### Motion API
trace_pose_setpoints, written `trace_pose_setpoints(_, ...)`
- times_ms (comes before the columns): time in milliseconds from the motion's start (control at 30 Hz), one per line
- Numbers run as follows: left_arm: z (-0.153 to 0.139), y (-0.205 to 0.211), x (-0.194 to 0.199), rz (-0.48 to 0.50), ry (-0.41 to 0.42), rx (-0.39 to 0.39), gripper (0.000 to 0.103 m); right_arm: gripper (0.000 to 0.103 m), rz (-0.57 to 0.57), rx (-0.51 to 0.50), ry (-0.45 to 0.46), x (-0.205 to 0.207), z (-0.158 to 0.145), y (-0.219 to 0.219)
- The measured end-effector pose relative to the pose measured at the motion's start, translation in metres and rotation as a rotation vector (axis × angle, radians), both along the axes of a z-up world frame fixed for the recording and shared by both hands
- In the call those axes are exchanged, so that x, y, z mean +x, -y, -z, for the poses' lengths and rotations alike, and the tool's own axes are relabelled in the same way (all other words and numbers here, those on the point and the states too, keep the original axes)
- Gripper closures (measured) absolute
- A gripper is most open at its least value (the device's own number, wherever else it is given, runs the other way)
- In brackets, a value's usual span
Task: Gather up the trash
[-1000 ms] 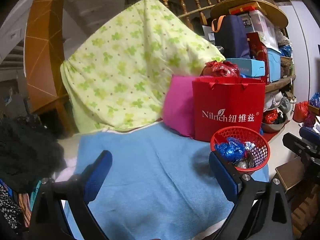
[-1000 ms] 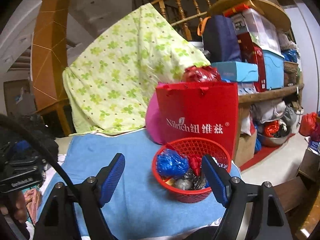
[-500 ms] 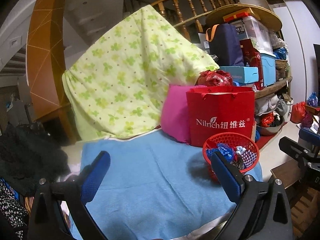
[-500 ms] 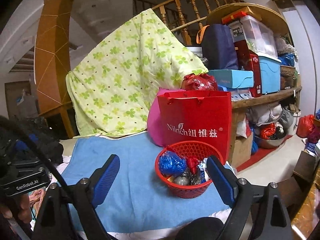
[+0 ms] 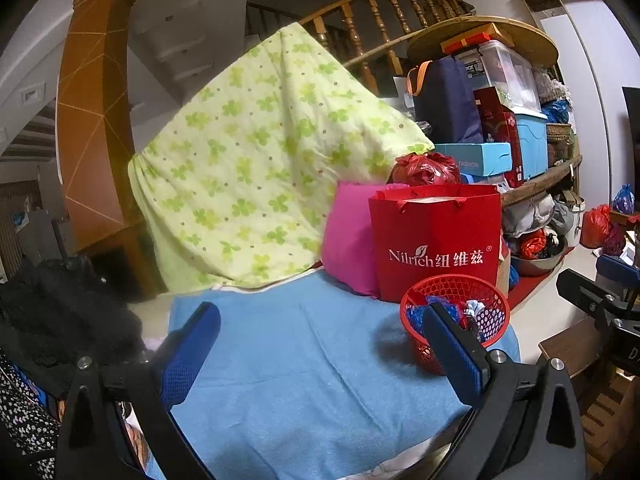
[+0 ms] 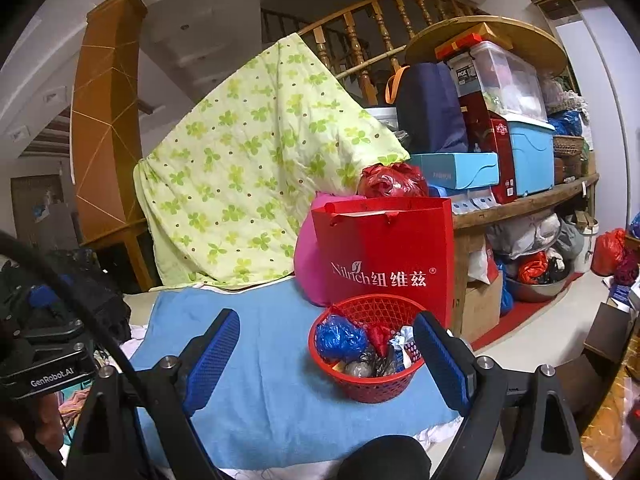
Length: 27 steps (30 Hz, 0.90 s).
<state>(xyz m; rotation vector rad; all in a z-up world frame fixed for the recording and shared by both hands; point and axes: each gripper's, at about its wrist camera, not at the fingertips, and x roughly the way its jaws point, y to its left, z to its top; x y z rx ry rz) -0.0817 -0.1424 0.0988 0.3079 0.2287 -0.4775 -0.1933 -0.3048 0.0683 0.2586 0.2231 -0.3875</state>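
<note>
A small red mesh basket (image 6: pixel 370 382) stands on the right part of a blue towel (image 6: pixel 260 380). It holds crumpled trash: a blue plastic wad (image 6: pixel 340 336), a red piece and a patterned wrapper. It also shows in the left wrist view (image 5: pixel 492 308), partly behind my finger. My right gripper (image 6: pixel 326 356) is open and empty, held back from the basket. My left gripper (image 5: pixel 320 352) is open and empty above the towel (image 5: pixel 300 368).
A red paper bag (image 6: pixel 384 256) and a pink cushion (image 5: pixel 348 248) stand behind the basket. A green flowered quilt (image 5: pixel 260 160) hangs at the back. Cluttered shelves with boxes (image 6: pixel 520 152) fill the right. Black clothing (image 5: pixel 60 312) lies left.
Both grippers have drawn back and risen from the basket, so the basket looks smaller and farther. Both stay open and empty.
</note>
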Motion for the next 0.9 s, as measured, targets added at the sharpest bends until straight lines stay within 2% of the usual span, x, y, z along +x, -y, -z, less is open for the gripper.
trace_pose_setpoints(433, 0.001, 0.004, -0.012, 0.013, 0.028, 0.024, 0.002, 0.012, 0.003, 0.005, -0.001, -0.005, 0.000, 0.003)
trace_pose_setpoints(900, 0.005, 0.000, -0.009, 0.006, 0.014, 0.045, 0.002, 0.012, -0.004, 0.013, -0.015, -0.005, 0.004, 0.005)
